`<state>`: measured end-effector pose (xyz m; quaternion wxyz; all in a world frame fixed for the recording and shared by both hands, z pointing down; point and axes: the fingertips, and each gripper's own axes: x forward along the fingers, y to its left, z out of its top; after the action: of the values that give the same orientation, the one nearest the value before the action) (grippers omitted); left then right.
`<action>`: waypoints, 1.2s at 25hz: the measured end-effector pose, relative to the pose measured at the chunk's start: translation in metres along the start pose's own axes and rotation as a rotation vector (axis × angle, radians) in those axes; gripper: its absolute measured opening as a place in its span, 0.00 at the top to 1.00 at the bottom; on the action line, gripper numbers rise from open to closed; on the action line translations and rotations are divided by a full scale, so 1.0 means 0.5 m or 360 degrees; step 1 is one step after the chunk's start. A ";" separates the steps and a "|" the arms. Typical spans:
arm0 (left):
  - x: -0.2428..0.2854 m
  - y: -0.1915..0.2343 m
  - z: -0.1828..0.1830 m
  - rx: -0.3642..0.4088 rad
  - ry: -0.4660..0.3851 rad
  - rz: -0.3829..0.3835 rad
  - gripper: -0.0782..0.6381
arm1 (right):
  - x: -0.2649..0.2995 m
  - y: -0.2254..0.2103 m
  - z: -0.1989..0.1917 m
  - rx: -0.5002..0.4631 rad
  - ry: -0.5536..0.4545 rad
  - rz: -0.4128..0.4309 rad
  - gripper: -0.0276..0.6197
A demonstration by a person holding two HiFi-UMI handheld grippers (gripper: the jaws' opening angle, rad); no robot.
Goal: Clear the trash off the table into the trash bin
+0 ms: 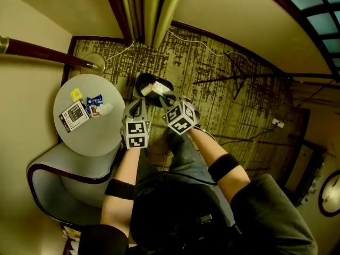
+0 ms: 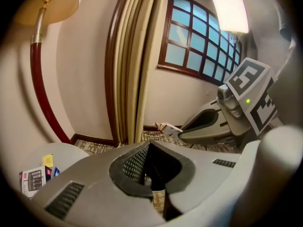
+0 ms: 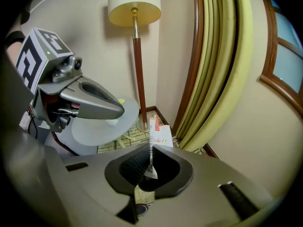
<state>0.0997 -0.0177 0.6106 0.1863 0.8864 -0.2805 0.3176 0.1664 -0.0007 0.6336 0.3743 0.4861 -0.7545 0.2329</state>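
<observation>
One wrapper [image 3: 151,167], edge-on (print unreadable), in right tool [image 3: 150,149].

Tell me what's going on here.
A person holds tongs in each hand at the black trash bin, which stands on the carpet beside the round table. The right tongs pinch a thin, foil-like scrap. The left tongs are shut and empty. A white box lies in the bin. A booklet, a blue packet and a yellow note are on the table.

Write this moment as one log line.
left gripper: jaws shut, empty | right gripper: jaws shut on wrapper | wrapper above trash bin | trash on table
</observation>
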 end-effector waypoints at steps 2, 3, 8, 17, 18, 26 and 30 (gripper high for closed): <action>0.047 -0.004 -0.035 0.0018 0.0049 -0.0016 0.89 | 0.050 -0.009 -0.046 0.0016 0.0024 0.0016 0.91; 0.071 -0.005 -0.054 0.0025 0.0074 -0.0022 0.89 | 0.077 -0.012 -0.070 0.0026 0.0035 0.0024 0.91; 0.188 0.000 -0.156 0.0041 0.0176 -0.0049 0.89 | 0.218 -0.019 -0.188 0.0087 0.0094 0.0064 0.91; 0.390 0.045 -0.330 -0.0040 0.0229 -0.0054 0.89 | 0.454 -0.011 -0.393 0.0232 0.0196 0.0075 0.90; 0.410 0.050 -0.349 -0.0045 0.0231 -0.0055 0.89 | 0.478 -0.010 -0.414 0.0241 0.0208 0.0080 0.90; 0.535 0.082 -0.487 -0.0069 0.0291 -0.0053 0.89 | 0.627 0.001 -0.527 0.0226 0.0274 0.0122 0.88; 0.559 0.089 -0.524 -0.0088 0.0301 -0.0047 0.89 | 0.667 0.010 -0.561 0.0211 0.0296 0.0117 0.87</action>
<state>0.1310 -0.0247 0.9949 0.2410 0.8510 -0.2572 0.3894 0.1743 0.0153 1.0691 0.4011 0.4580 -0.7168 0.3400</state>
